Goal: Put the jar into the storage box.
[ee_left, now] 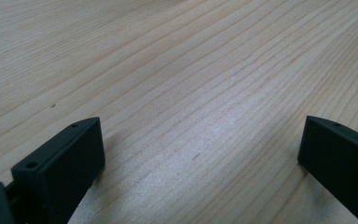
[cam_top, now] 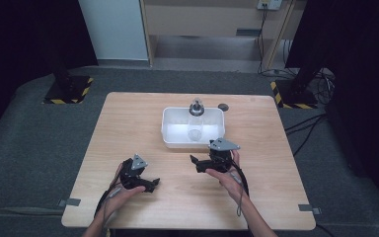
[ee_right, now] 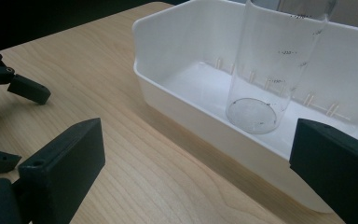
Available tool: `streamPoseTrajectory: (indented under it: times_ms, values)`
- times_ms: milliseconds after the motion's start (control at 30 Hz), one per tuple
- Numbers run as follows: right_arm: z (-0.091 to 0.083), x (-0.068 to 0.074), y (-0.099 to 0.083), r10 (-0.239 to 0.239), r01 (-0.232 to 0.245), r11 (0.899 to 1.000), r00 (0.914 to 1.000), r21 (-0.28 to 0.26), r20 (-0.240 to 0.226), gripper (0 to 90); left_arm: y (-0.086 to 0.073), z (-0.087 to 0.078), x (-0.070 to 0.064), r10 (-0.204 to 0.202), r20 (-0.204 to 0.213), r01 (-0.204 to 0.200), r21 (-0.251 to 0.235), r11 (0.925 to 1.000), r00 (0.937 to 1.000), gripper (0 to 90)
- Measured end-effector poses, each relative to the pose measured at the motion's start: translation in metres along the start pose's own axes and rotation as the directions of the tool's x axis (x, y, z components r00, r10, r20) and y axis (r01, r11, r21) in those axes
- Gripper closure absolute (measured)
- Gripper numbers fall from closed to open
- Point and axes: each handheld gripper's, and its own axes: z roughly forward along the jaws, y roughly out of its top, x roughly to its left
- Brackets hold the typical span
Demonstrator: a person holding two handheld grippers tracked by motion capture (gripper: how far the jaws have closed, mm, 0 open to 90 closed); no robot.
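Inside white tub (cam_top: 170, 129), clear cylinder (cam_top: 195, 123) upright, long axis vertical.

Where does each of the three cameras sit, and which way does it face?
High view: above the person's side, looking forward and down on the table; forearms, left gripper, right gripper.
Left gripper view: on the left gripper, facing bare tabletop; jaws apart.
Right gripper view: on the right gripper, facing the white bin and clear cylinder; jaws apart.
Shared: high and right views show bin and cylinder.
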Motion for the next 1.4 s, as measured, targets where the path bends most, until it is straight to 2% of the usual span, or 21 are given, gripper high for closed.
streamPoseTrajectory:
  times_ms: [500, 1400]
  values:
    - [-0.010, 0.002, -0.011, -0.012, 0.012, 1.000, 0.9999, 0.014, -0.002, 3.3, 0.000, 0.000, 0.000, 0.000, 0.000, 0.000, 0.000, 1.0000, 1.0000, 0.0]
    - [-0.026, 0.000, -0.034, 0.032, -0.032, 0.999, 0.9995, 0.038, -0.001, 3.3, 0.000, 0.000, 0.000, 0.000, 0.000, 0.000, 0.000, 1.0000, 1.0000, 0.0]
